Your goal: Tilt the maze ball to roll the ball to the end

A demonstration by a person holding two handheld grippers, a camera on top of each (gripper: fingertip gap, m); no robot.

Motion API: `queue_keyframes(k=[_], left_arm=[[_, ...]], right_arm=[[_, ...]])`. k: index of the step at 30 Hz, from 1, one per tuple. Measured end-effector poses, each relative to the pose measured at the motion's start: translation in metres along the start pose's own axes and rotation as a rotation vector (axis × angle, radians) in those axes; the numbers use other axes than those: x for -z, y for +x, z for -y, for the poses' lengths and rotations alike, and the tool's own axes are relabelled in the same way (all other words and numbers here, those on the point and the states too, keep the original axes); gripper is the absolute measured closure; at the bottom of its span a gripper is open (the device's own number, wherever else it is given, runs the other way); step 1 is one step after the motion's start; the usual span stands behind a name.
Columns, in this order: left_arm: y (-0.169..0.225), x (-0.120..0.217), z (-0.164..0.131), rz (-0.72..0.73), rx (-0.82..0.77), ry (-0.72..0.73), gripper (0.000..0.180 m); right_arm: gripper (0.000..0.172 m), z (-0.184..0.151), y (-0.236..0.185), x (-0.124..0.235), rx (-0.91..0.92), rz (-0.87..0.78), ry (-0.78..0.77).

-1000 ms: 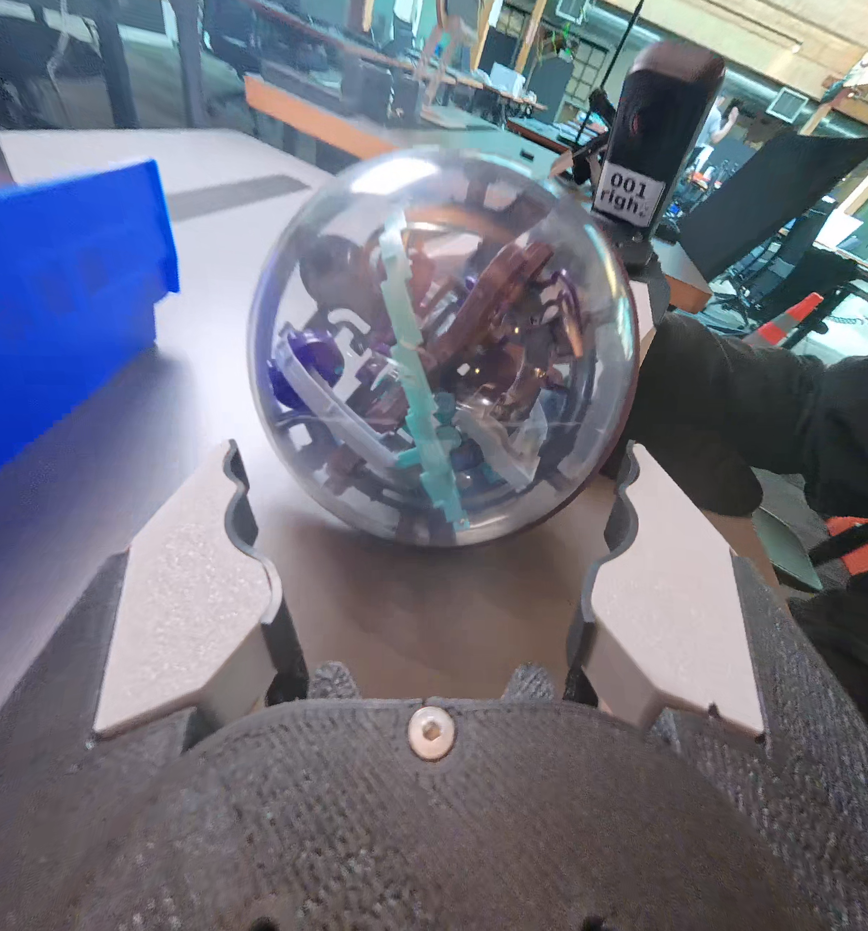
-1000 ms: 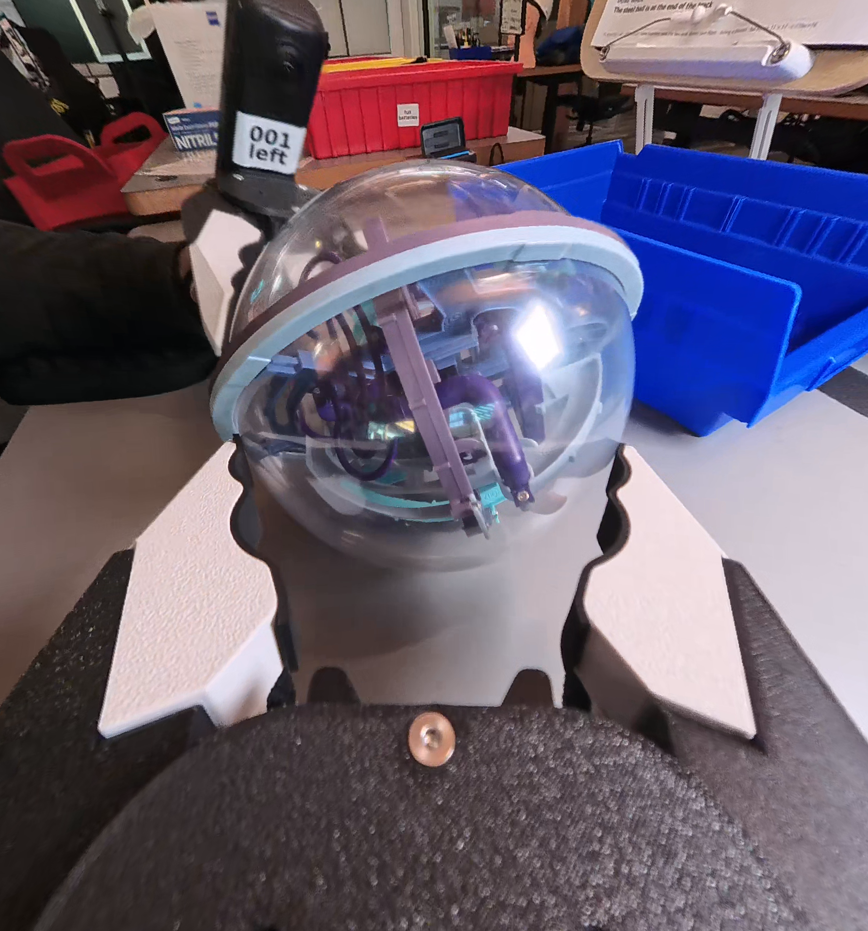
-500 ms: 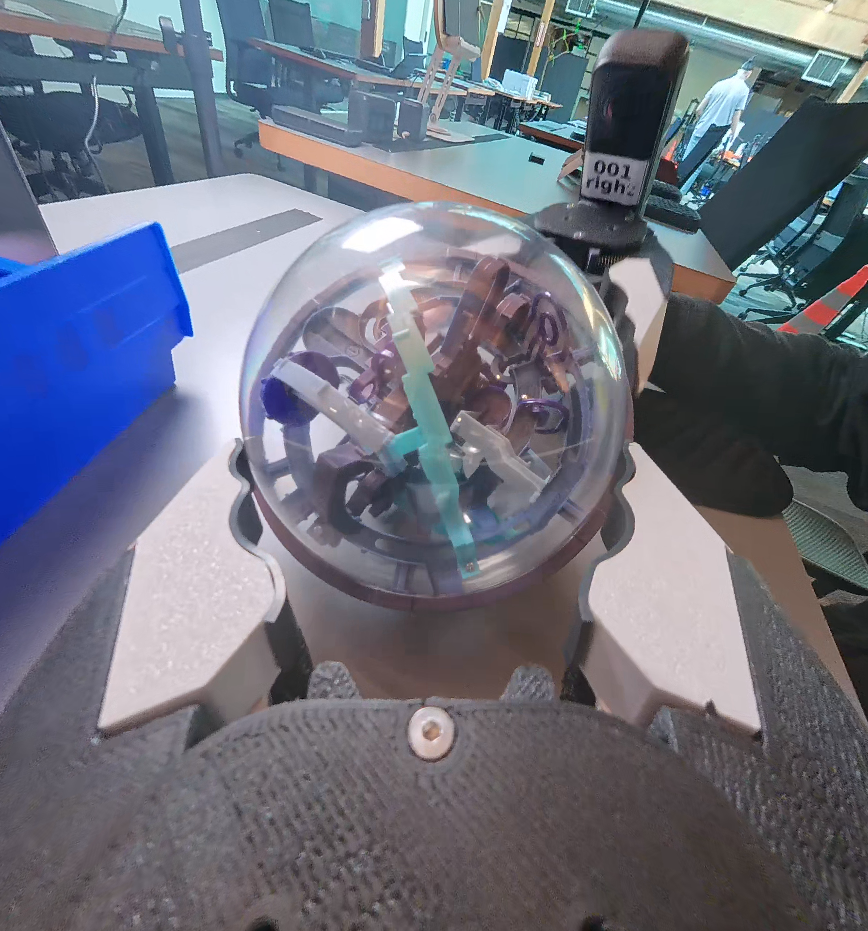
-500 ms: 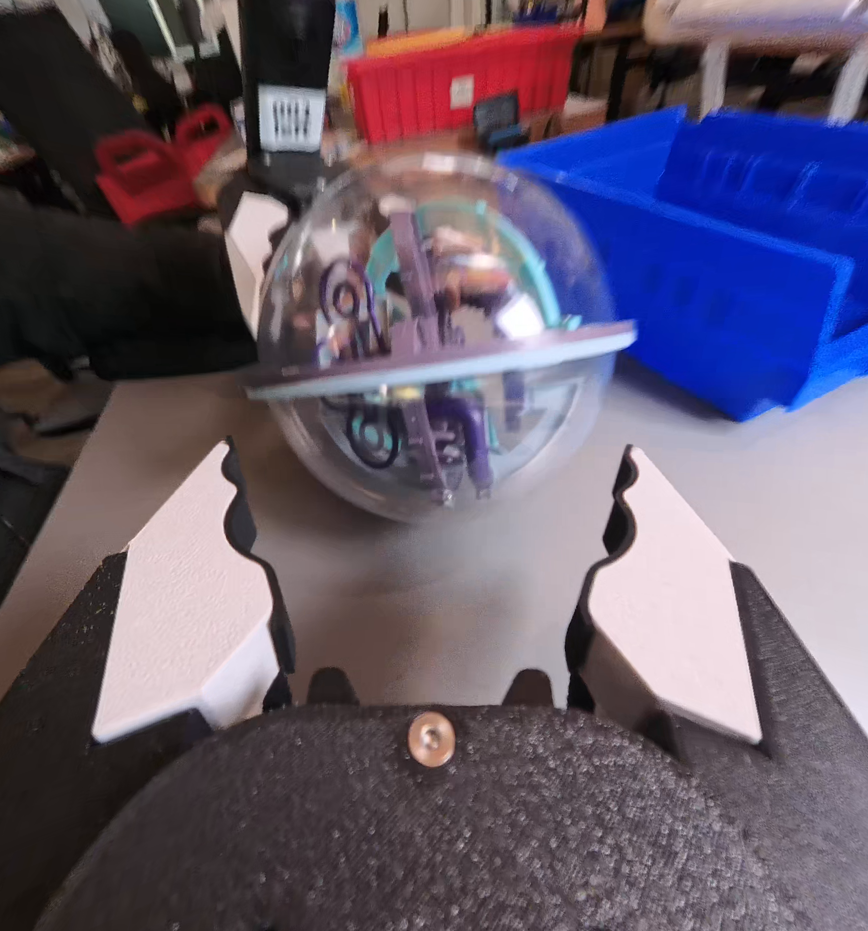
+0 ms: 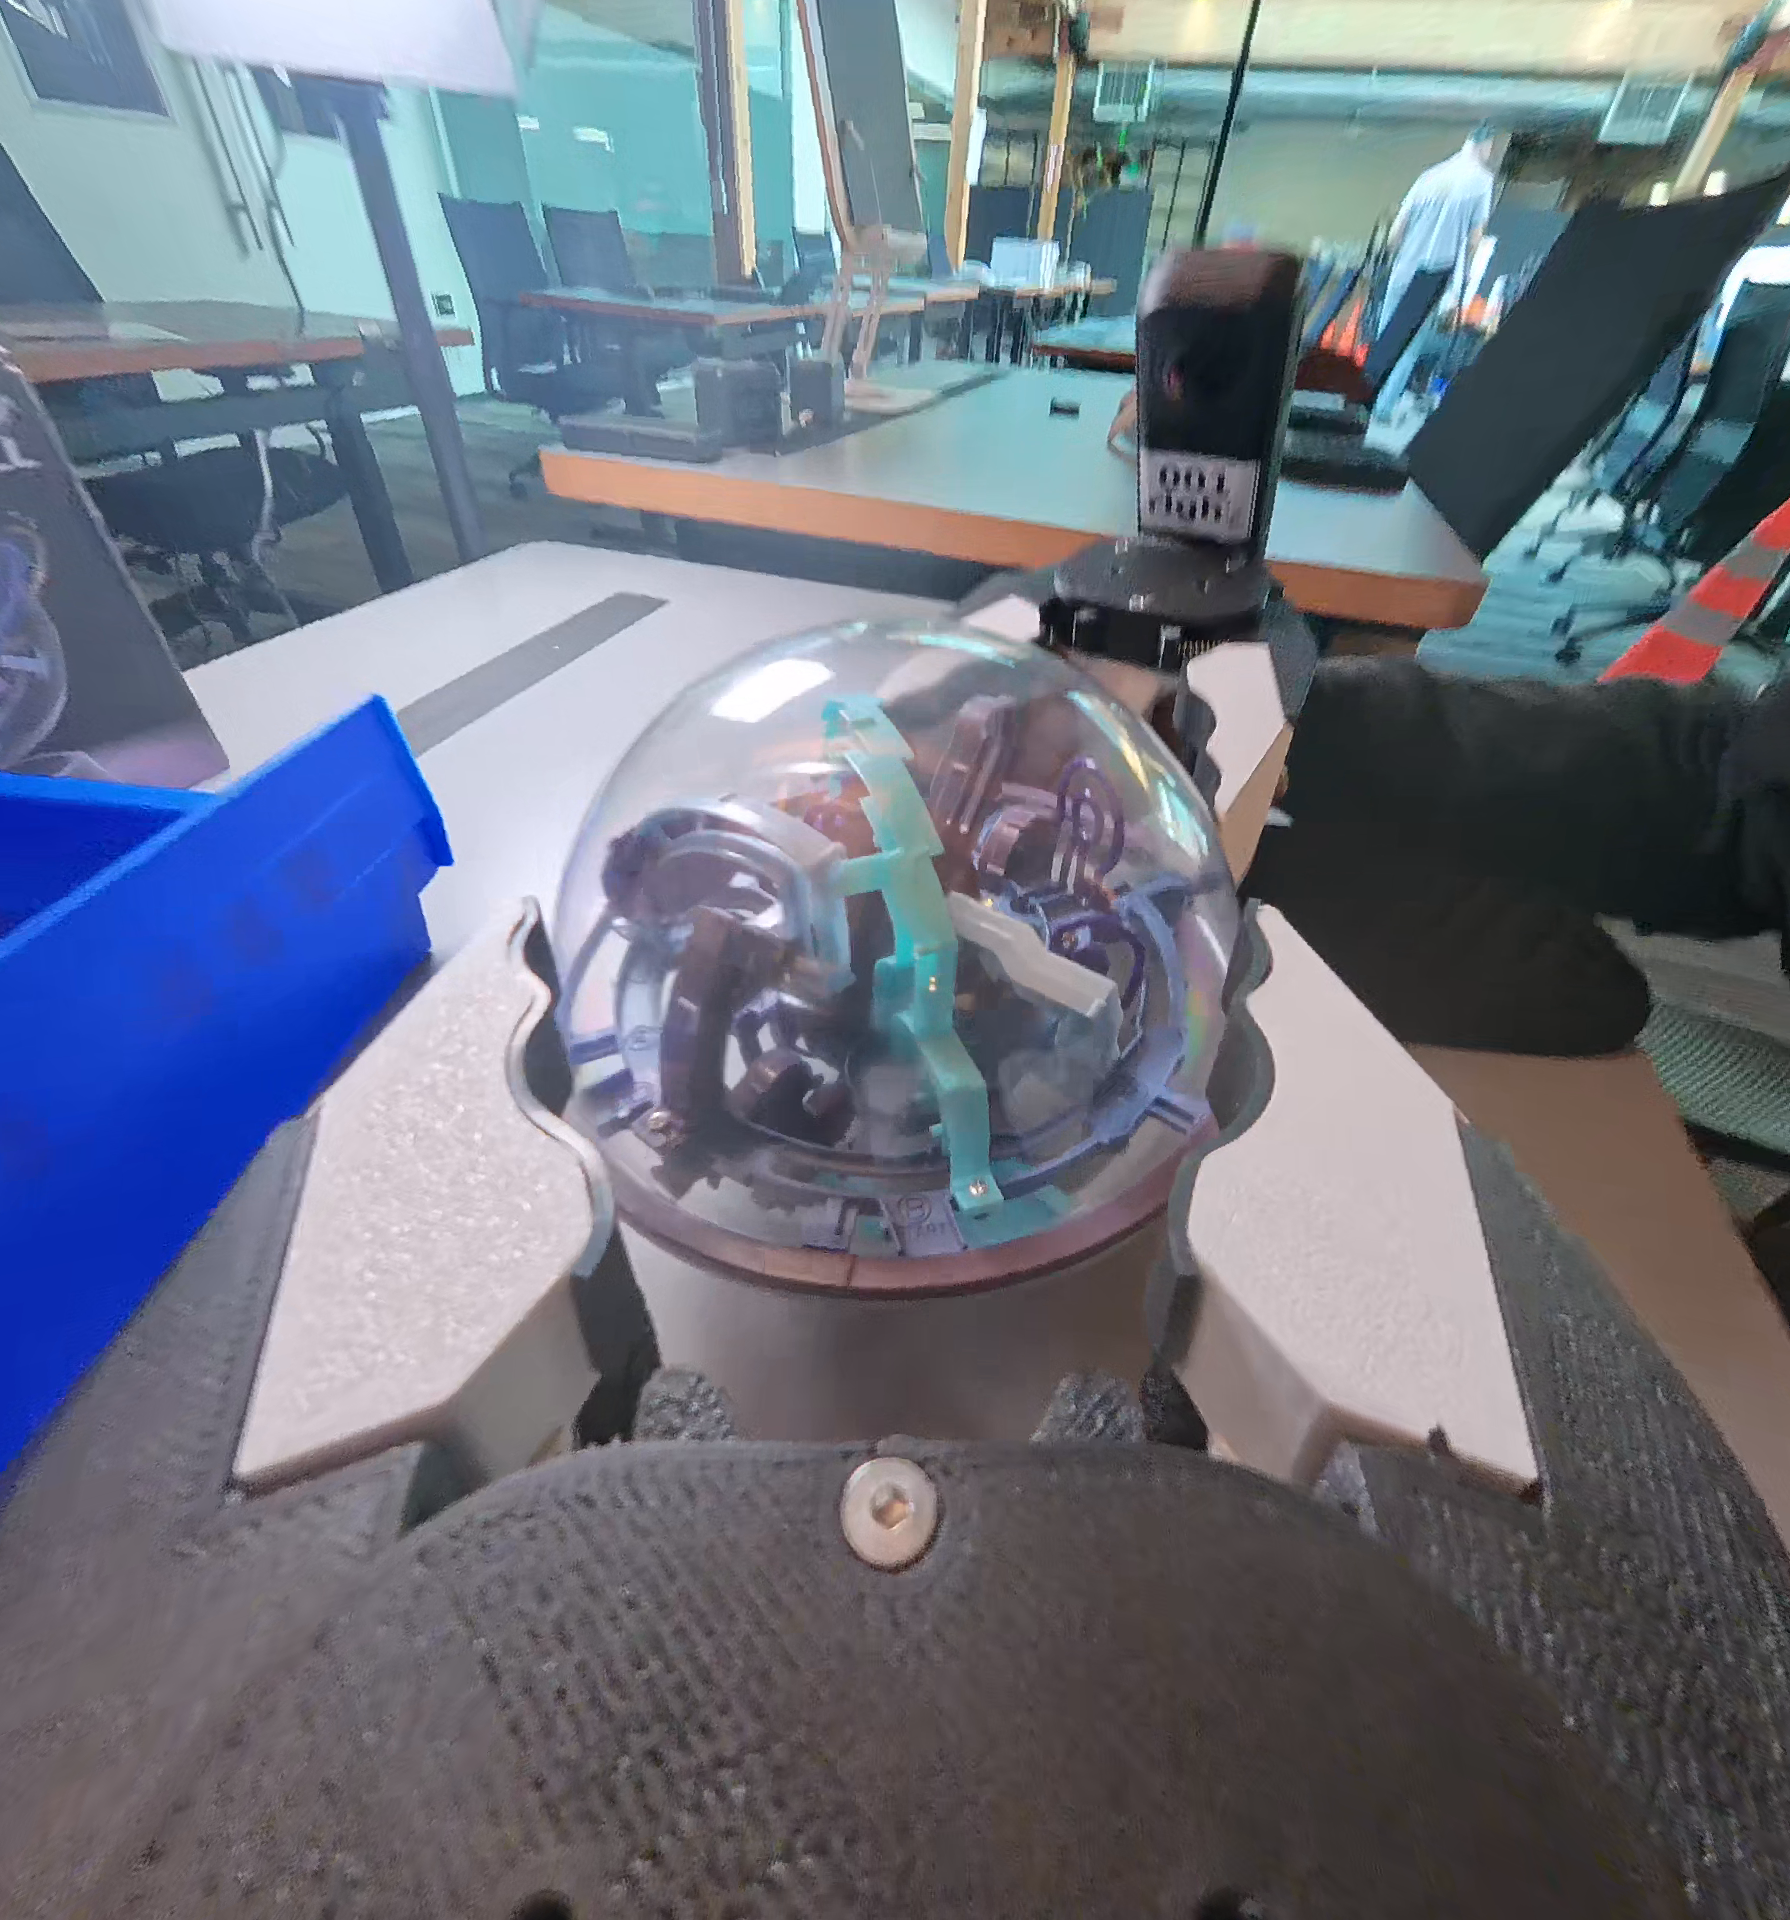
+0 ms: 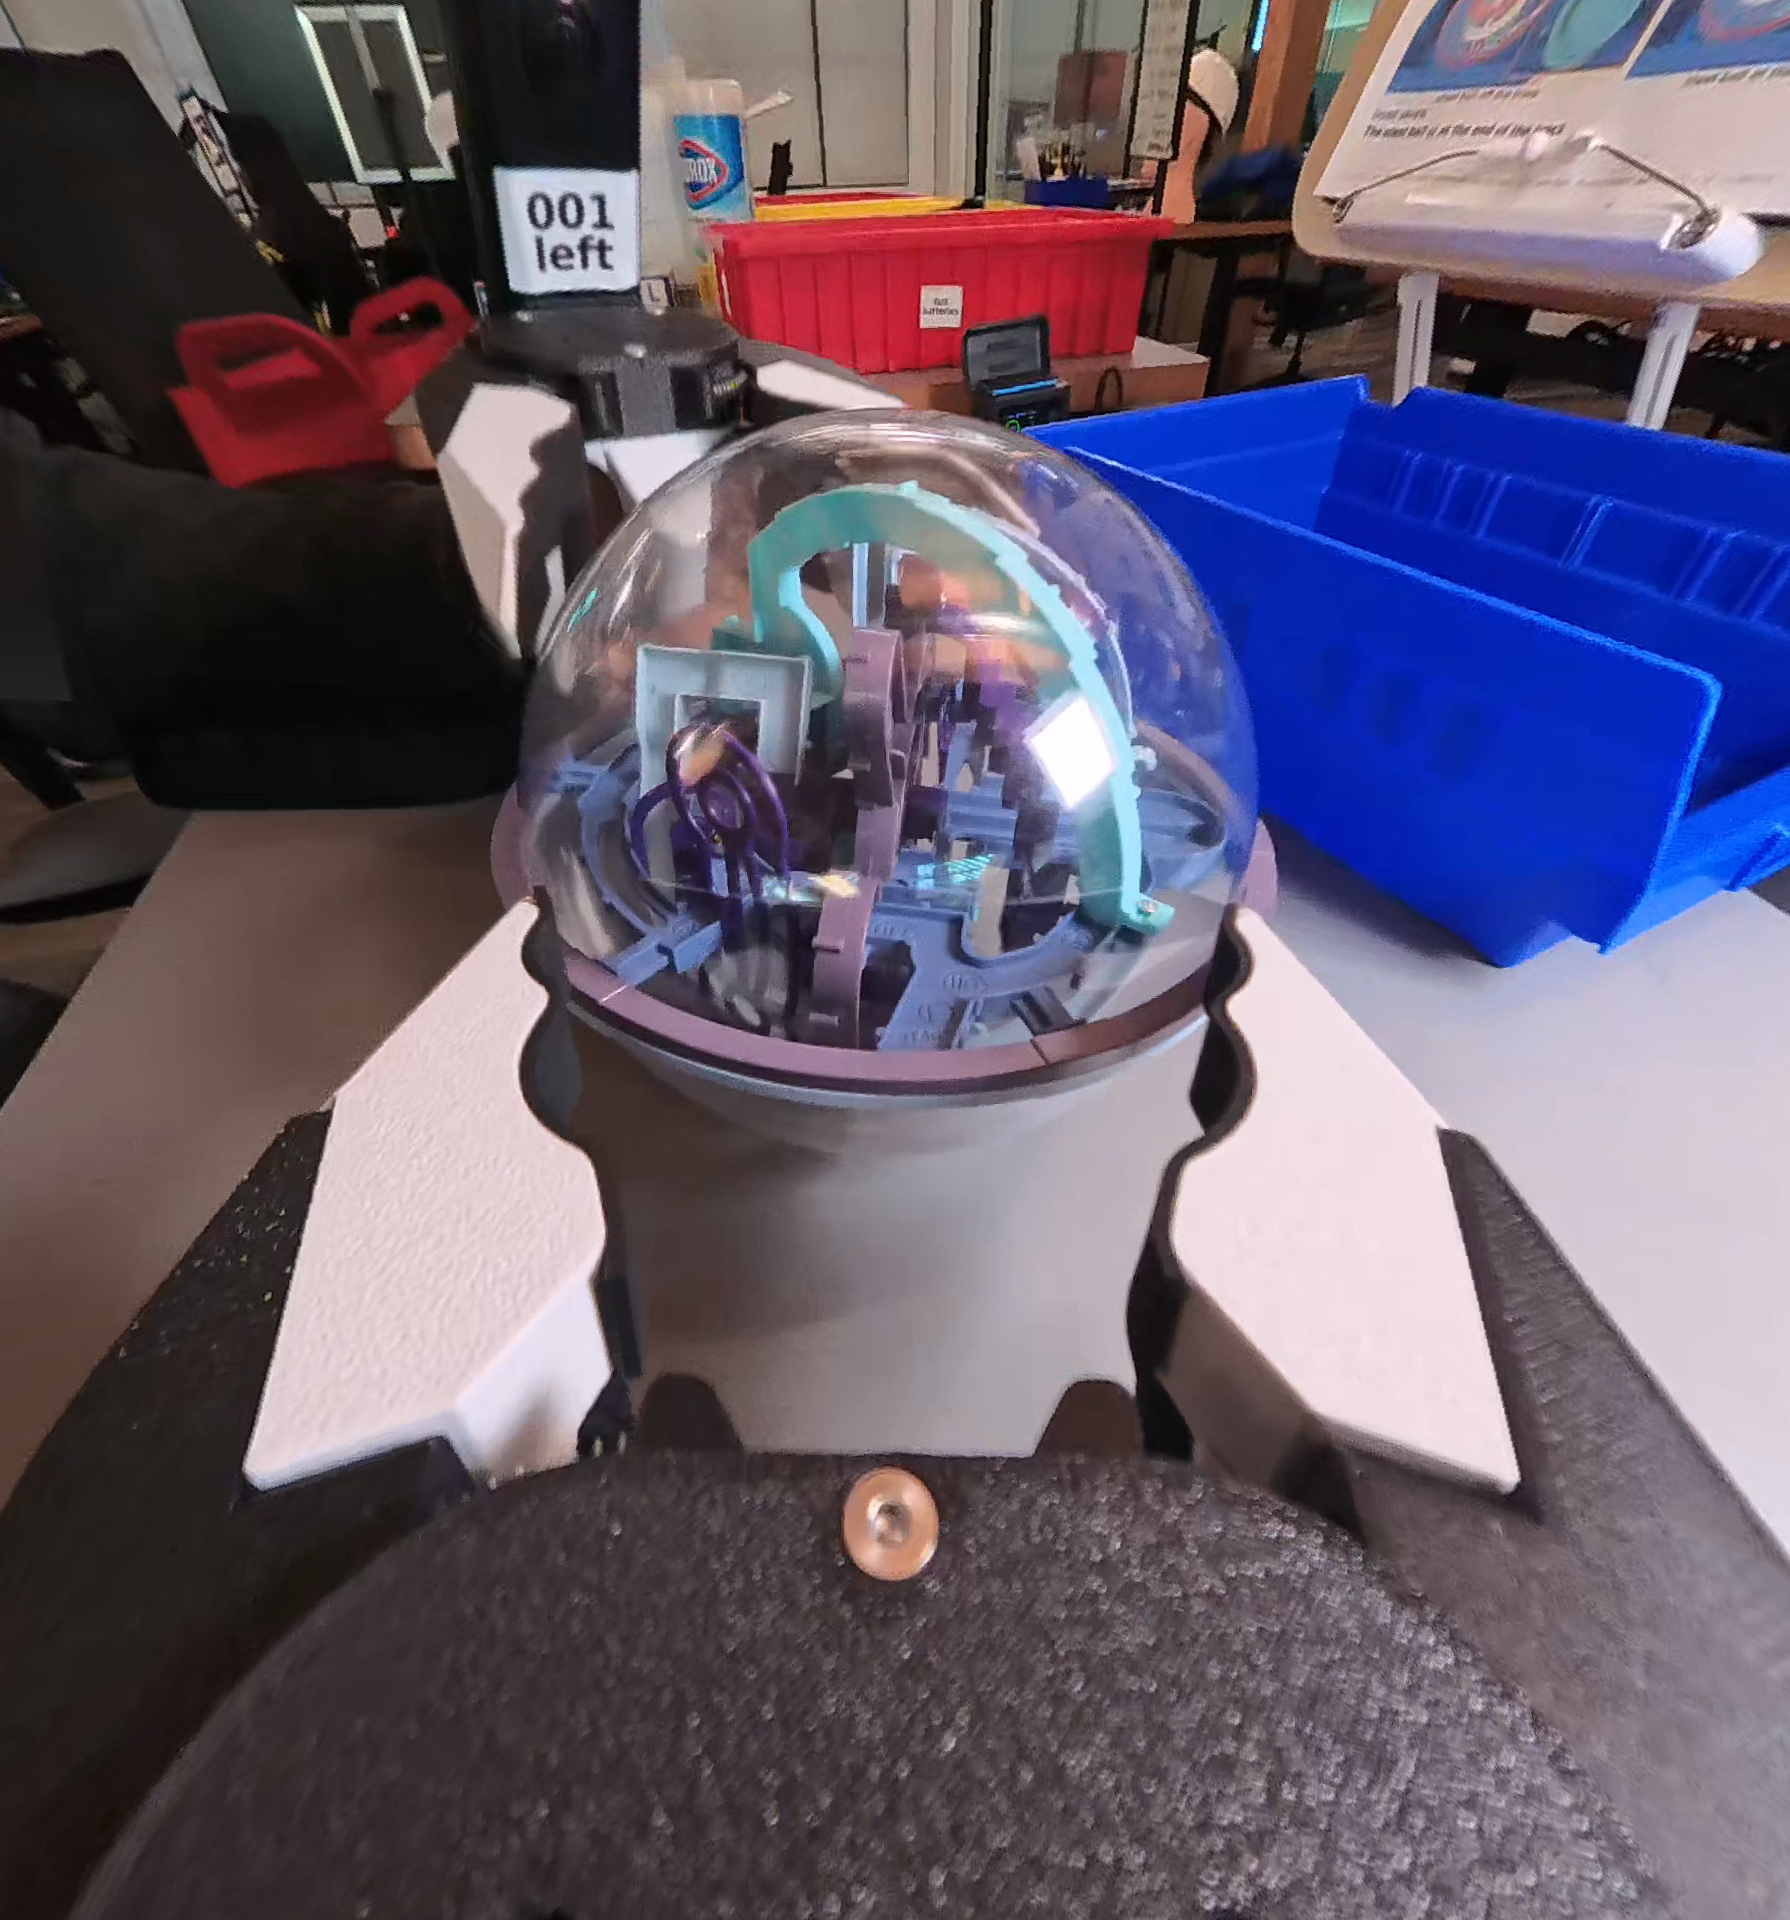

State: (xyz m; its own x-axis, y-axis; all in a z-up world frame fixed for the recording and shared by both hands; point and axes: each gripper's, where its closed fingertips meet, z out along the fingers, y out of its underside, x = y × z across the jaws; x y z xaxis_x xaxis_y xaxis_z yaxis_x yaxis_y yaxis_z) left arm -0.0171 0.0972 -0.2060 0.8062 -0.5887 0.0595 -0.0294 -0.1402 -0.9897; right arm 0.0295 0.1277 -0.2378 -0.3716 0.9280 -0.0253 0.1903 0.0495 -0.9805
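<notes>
Both grippers clamped on the maze ball from opposite sides, above the table

From the left wrist, the left gripper (image 5: 891, 997) pinched the maze ball (image 5: 891, 966) at its equator rim, blue bin (image 5: 174, 956) crowding the left, table (image 5: 517, 665) edge close on the right; the ball's underside was hidden. From the right wrist, the right gripper (image 6: 886, 987) squeezed the same rim, bin edging in right, open tabletop left; the steel ball couldn't be made out

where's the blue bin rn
The blue bin sits on the table, right of the maze ball in the right wrist view; at the left edge in the left wrist view.
</notes>
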Motion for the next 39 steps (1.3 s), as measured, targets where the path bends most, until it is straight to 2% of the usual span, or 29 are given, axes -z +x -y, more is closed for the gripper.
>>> queue_keyframes(k=[3, 6, 8, 10, 13, 18, 23, 28, 31, 33, 36, 39], left_arm=[[-0.009, 0.018, 0.003, -0.005, 0.153, 0.018, 0.048], [-0.007, 0.023, -0.023, -0.046, 0.314, -0.084, 0.042], [0.002, 0.018, -0.041, -0.082, 0.362, -0.169, 0.038], [0.008, 0.011, -0.045, -0.102, 0.357, -0.19, 0.041], [0.005, 0.009, -0.046, -0.068, 0.276, -0.209, 0.042], [0.003, 0.011, -0.045, -0.078, 0.265, -0.192, 0.042], [0.002, 0.015, -0.044, -0.086, 0.177, -0.178, 0.043], [0.002, 0.015, -0.044, -0.079, 0.106, -0.174, 0.043], [0.003, 0.015, -0.041, -0.045, -0.019, -0.177, 0.044], [0.005, 0.016, -0.037, -0.02, -0.141, -0.171, 0.044], [0.011, 0.015, -0.032, -0.001, -0.323, -0.165, 0.045], [0.021, 0.012, -0.031, -0.024, -0.438, -0.147, 0.046]], right_arm=[[0.053, -0.002, -0.001, 0.0, 0.01, -0.002, -0.01], [0.053, -0.005, -0.003, -0.003, 0.046, -0.009, -0.029], [0.053, -0.007, -0.005, -0.005, 0.082, -0.012, -0.044], [0.054, -0.011, -0.009, -0.007, 0.127, -0.018, -0.063], [0.054, -0.013, -0.01, -0.01, 0.169, -0.045, -0.081], [0.056, -0.015, -0.011, -0.01, 0.167, -0.047, -0.086], [0.059, -0.01, -0.012, -0.009, 0.14, -0.033, -0.054], [0.044, -0.012, -0.012, -0.008, 0.03, 0.012, -0.064], [0.033, -0.002, -0.019, -0.008, -0.146, 0.089, -0.026], [0.033, -0.001, -0.019, -0.008, -0.226, 0.109, -0.032], [0.033, -0.008, -0.013, -0.011, -0.273, 0.091, -0.049], [0.032, -0.012, -0.013, -0.015, -0.297, 0.124, -0.05]])
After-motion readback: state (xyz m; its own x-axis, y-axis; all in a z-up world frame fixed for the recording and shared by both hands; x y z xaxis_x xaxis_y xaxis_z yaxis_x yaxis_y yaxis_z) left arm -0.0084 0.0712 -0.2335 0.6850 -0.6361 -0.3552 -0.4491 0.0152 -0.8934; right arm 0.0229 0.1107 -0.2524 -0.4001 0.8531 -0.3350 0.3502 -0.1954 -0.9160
